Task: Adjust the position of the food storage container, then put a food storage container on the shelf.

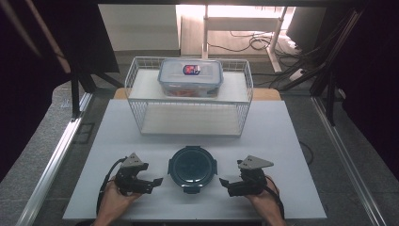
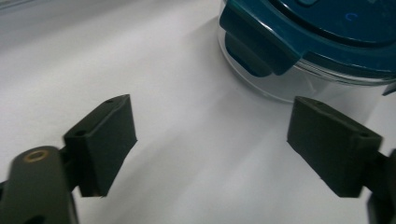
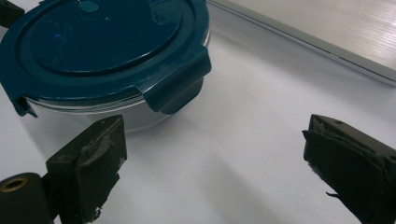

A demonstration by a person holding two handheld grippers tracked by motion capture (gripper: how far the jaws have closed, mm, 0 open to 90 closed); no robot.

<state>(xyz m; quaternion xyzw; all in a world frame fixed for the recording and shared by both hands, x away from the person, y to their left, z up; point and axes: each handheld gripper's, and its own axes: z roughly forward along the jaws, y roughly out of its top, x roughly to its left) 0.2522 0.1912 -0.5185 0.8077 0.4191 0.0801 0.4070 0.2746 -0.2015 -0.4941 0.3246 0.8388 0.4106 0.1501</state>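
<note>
A round clear container with a dark teal clip-on lid [image 1: 192, 168] sits on the white table near the front edge. My left gripper [image 1: 158, 181] rests just to its left, open, with nothing between the jaws. In the left gripper view the container [image 2: 322, 42] lies ahead and to the right of my own gripper [image 2: 229, 149], one lid clip [image 2: 254, 44] facing it. My right gripper [image 1: 223, 184] stands just right of the container, open and empty. In the right gripper view the container [image 3: 107, 51] is ahead and left of that gripper [image 3: 219, 168], apart from the pads.
A white wire basket rack [image 1: 141, 106] stands behind the container at mid-table. On its top shelf is a rectangular clear box with a blue-rimmed lid [image 1: 190, 75]. Table edges [image 1: 306, 155] run close on both sides; metal rails [image 1: 56, 155] flank the table.
</note>
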